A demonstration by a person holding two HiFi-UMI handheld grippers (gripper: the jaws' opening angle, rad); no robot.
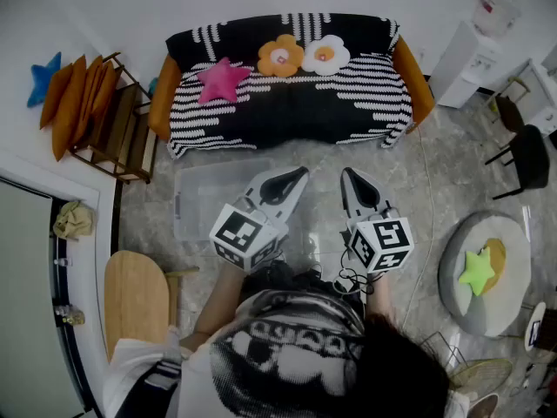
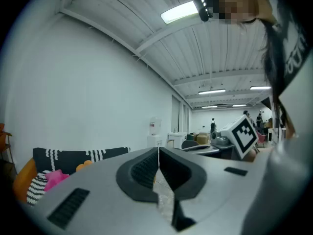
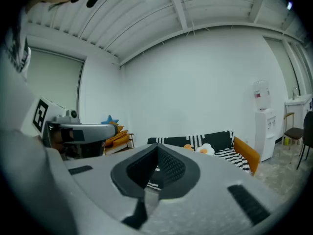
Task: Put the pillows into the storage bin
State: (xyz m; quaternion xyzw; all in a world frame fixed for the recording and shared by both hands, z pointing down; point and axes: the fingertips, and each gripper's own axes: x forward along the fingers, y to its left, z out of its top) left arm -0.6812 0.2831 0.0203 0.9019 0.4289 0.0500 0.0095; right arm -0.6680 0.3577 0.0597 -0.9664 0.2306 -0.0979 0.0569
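Note:
Three pillows lie on the black-and-white striped sofa (image 1: 287,103): a pink star pillow (image 1: 223,80), an orange flower pillow (image 1: 280,56) and a white flower pillow (image 1: 325,54). A clear storage bin (image 1: 207,200) stands on the floor in front of the sofa, left of centre. My left gripper (image 1: 298,173) hovers over the bin's right edge, shut and holding nothing. Beside it, my right gripper (image 1: 346,174) is also shut and holds nothing. In the left gripper view the jaws (image 2: 158,151) meet, with the pink star pillow (image 2: 53,178) low at the left. The right gripper view shows closed jaws (image 3: 157,148) pointing toward the white flower pillow (image 3: 206,149).
A wooden rack (image 1: 117,133) with orange cushions and a blue star pillow (image 1: 43,77) stands at the left. A grey round pouf (image 1: 461,294) bears a green star pillow (image 1: 477,271) at the right. A water dispenser (image 1: 474,46), a black chair (image 1: 527,159) and a wooden stool (image 1: 136,296) are around.

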